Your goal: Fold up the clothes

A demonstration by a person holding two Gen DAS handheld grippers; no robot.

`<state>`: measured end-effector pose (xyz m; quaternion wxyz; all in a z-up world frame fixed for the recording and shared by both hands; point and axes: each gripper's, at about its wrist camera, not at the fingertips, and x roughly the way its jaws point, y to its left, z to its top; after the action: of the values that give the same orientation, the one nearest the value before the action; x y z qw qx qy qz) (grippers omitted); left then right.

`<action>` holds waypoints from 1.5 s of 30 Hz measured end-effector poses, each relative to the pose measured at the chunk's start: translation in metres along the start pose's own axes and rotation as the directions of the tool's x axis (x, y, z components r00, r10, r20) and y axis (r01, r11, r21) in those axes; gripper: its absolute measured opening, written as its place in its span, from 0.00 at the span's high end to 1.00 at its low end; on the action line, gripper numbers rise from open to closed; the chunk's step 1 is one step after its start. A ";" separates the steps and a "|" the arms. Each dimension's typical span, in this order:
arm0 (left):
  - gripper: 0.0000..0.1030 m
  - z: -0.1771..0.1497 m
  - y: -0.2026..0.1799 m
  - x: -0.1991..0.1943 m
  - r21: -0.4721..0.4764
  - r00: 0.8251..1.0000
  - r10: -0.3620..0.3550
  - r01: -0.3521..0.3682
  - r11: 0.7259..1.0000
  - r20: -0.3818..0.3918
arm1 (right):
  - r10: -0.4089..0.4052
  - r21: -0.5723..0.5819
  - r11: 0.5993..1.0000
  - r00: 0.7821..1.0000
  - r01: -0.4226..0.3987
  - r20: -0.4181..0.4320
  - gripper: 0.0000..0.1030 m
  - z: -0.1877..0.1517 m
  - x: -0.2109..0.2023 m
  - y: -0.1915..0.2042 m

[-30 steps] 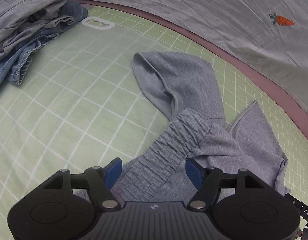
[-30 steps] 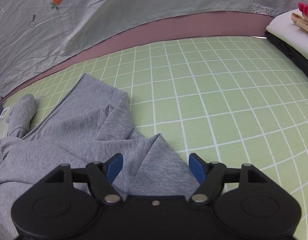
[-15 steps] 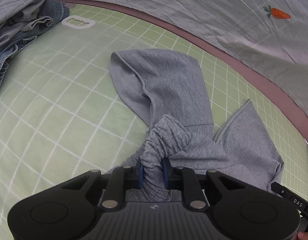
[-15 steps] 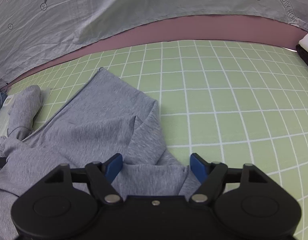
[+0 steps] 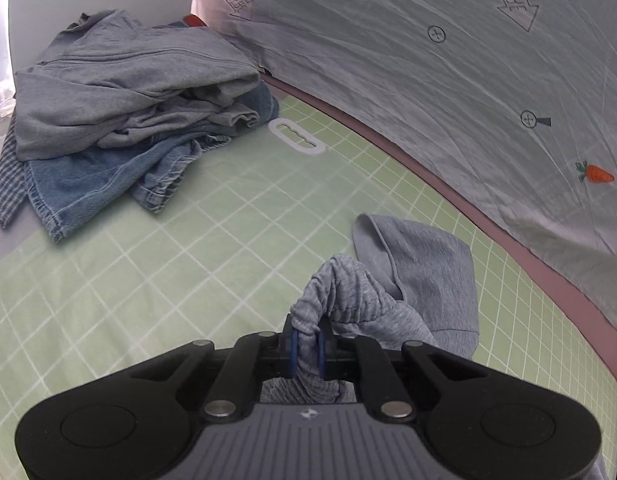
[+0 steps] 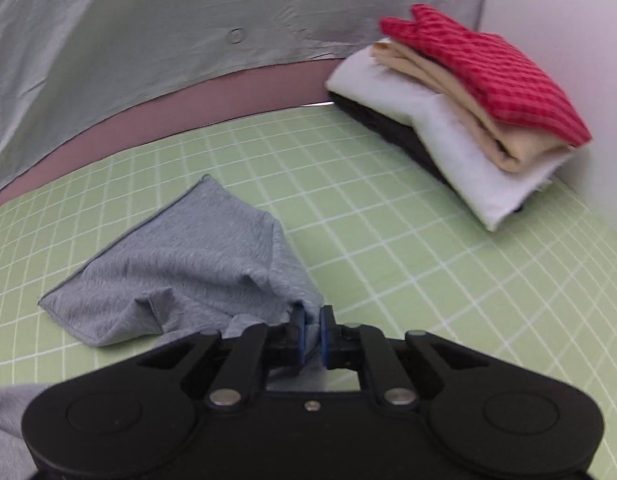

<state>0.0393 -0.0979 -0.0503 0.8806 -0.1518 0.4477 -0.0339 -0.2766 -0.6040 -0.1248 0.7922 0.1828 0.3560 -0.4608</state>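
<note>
Here, far to the left of the left gripper (image 5: pixel 307 346), a loose heap of unfolded grey and blue denim clothes (image 5: pixel 120 112) lies on the pale green gridded mat (image 5: pixel 148 280), with a white oval handle cutout (image 5: pixel 296 142) ahead of the jaws near the mat's far edge. The left gripper's blue-padded jaws are pressed together on the gathered elastic waistband of a soft grey knit pair of shorts (image 5: pixel 424 280), the cloth rising in a bunched ridge just ahead of the pads and one leg trailing forward and to the right on the mat. The right gripper (image 6: pixel 311 334) has its jaws pinched on another part of the same grey shorts (image 6: pixel 180 276), whose leg spreads ahead and to the left of the jaws. Well ahead and to the right of those jaws sits a neat stack of folded clothes (image 6: pixel 468 120), red checked on top, then beige, white and black. Judging by this, some garments are done, the shorts are only gripped and not yet laid flat or folded, and the left heap remains.
</note>
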 end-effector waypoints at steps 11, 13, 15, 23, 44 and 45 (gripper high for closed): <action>0.91 0.008 -0.002 0.000 -0.039 0.999 -0.027 0.028 0.999 0.030 | 0.007 -0.120 0.993 0.998 0.001 0.061 0.94 0.009 -0.005 0.013; 0.91 0.029 -0.012 0.005 -0.009 0.997 -0.054 0.055 0.998 0.048 | 0.049 -0.157 0.987 0.992 -0.031 0.114 0.94 0.038 0.003 0.030; 0.92 0.051 -0.023 0.006 0.024 0.994 -0.077 0.076 0.997 0.081 | 0.089 -0.191 0.980 0.980 -0.054 0.180 0.94 0.073 0.008 0.050; 0.89 0.147 -0.031 0.014 -0.090 0.950 0.009 0.020 0.996 0.313 | 0.225 -0.187 0.970 0.862 -0.155 0.454 0.85 0.204 0.007 0.123; 0.24 0.003 0.036 0.035 -0.034 0.970 0.169 -0.177 0.984 -0.175 | 0.474 -0.182 0.836 0.849 -0.517 -0.235 0.48 -0.042 -0.021 0.237; 0.24 0.004 0.036 0.034 -0.009 0.970 0.166 -0.170 0.985 -0.176 | 0.487 -0.170 0.830 0.839 -0.531 -0.241 0.48 -0.046 -0.024 0.243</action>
<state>0.0600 -0.0696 -0.0858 0.8356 -0.1204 0.5349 0.0329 -0.0933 -0.4370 -0.1476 0.8649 0.2207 0.4181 -0.1685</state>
